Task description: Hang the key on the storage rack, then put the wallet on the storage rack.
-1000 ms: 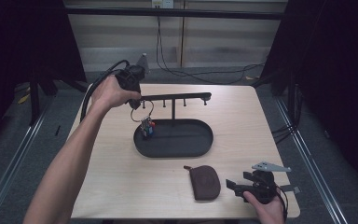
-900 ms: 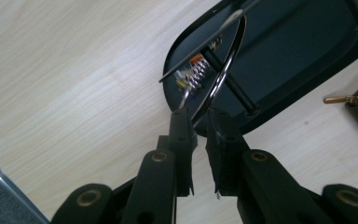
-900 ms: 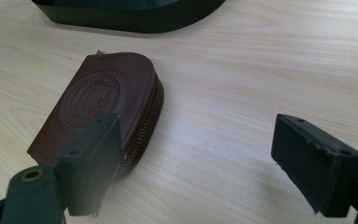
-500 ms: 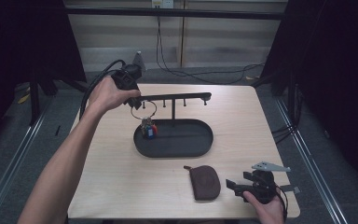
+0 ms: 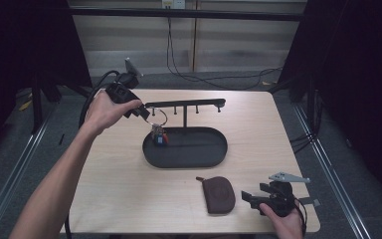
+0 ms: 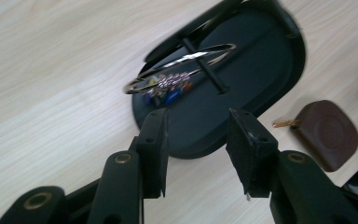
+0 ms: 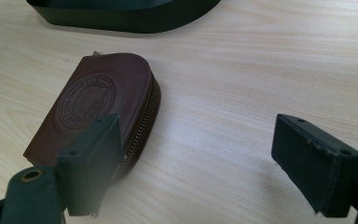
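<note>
Key ring [image 5: 157,119] on rack peg, left tool [image 5: 140,112] beside, jaws opening, apparently empty

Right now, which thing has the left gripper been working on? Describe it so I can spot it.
On the wooden table stands a black oval tray with a T-shaped hanger bar. From the bar's left end hangs a silver key ring with small colourful charms, the only shiny item, unlike the brown pouch lying flat.
</note>
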A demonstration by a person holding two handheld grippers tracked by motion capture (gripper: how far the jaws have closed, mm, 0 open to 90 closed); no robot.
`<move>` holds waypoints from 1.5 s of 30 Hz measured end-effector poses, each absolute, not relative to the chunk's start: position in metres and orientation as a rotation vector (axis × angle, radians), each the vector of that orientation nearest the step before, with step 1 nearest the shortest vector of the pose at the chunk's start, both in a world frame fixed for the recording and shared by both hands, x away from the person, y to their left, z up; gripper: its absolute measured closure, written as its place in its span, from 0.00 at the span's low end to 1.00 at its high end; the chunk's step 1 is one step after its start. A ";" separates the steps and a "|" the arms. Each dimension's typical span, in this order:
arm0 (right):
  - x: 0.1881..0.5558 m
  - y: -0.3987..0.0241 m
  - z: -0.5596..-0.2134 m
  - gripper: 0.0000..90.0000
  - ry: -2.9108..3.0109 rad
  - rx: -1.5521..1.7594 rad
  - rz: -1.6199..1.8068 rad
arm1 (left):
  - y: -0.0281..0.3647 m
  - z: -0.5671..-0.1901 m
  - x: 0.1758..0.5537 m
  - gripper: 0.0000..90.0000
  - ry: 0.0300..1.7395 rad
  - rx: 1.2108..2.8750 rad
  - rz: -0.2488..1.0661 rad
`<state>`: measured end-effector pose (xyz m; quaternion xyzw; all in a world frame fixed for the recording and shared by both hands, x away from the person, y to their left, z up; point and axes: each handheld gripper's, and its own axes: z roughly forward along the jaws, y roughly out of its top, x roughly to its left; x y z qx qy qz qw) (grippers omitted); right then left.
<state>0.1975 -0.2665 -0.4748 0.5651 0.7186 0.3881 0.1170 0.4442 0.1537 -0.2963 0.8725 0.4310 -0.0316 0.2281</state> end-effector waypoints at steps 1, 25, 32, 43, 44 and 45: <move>0.198 -0.267 -0.475 0.18 2.103 1.654 1.137 | 0.155 -0.298 0.441 0.63 1.176 2.407 -0.082; 0.199 -0.265 -0.476 0.18 2.107 1.660 1.126 | 0.210 -0.347 0.380 0.22 0.999 2.149 -0.052; 0.198 -0.265 -0.476 0.18 2.108 1.664 1.118 | 0.230 -0.360 0.362 0.22 0.979 2.166 -0.032; 0.197 -0.265 -0.474 0.24 2.103 1.652 1.113 | 0.260 -0.396 0.333 0.25 0.987 2.114 0.061; 0.197 -0.265 -0.474 0.25 2.103 1.652 1.111 | 0.263 -0.400 0.329 0.25 0.987 2.101 0.057; 0.197 -0.265 -0.474 0.24 2.102 1.650 1.110 | 0.264 -0.402 0.326 0.25 0.990 2.092 0.068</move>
